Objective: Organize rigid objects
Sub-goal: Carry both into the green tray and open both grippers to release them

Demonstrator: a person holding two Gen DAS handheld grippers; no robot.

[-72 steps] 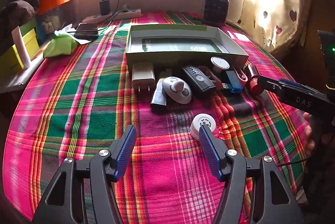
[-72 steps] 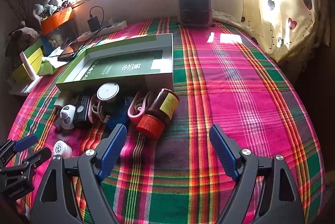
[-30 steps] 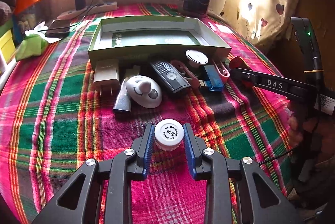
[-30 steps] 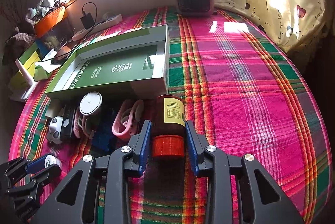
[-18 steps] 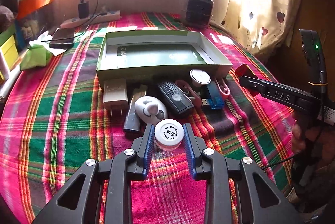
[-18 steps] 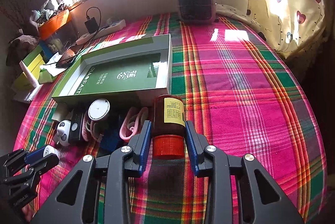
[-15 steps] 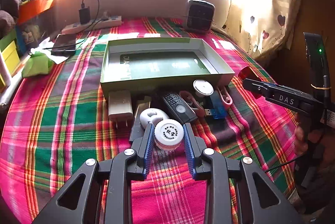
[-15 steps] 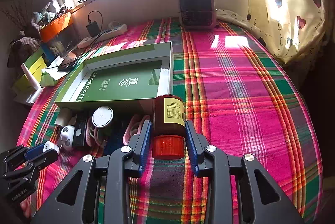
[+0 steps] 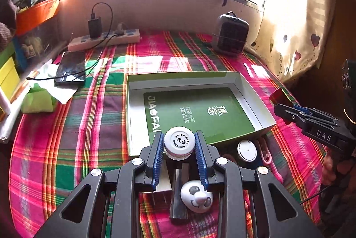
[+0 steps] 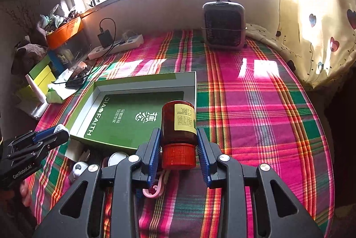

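Plaid cloth (image 10: pixel 255 108) in pink, green and red covers the whole surface, and a shallow green box lid (image 9: pixel 253 93) with white inner walls lies open side up around the middle of it. Left gripper (image 9: pixel 179 144) is clamped on a small white bottle (image 9: pixel 179 141), blue pads pressing both sides, jaws only a little apart. The bottle's long axis runs along the fingers, and its round white printed cap faces back at the camera. It's held up off the cloth, over the near edge of the box lid. Right gripper (image 10: pixel 179 144) is closed the same way on a brown pill bottle (image 10: pixel 179 120), the orange-red cap (image 10: pixel 178 156) toward the camera and the base pointing away, yellow label up; it sits in the air near the lid's near right corner. Below the left gripper, still on the cloth along the lid's near side: a white egg-shaped toy with a face (image 9: pixel 197 196), a dark flat bar (image 9: pixel 179 193) next to it, a round white disc (image 9: pixel 247 150) and a pink clip (image 9: pixel 265 154). Toward the far edge there's a small dark fan heater (image 10: pixel 223 24), a white power strip (image 9: pixel 104 39) with a black charger (image 9: pixel 94 26) plugged in, and a phone (image 9: pixel 71 67) near the far left corner.
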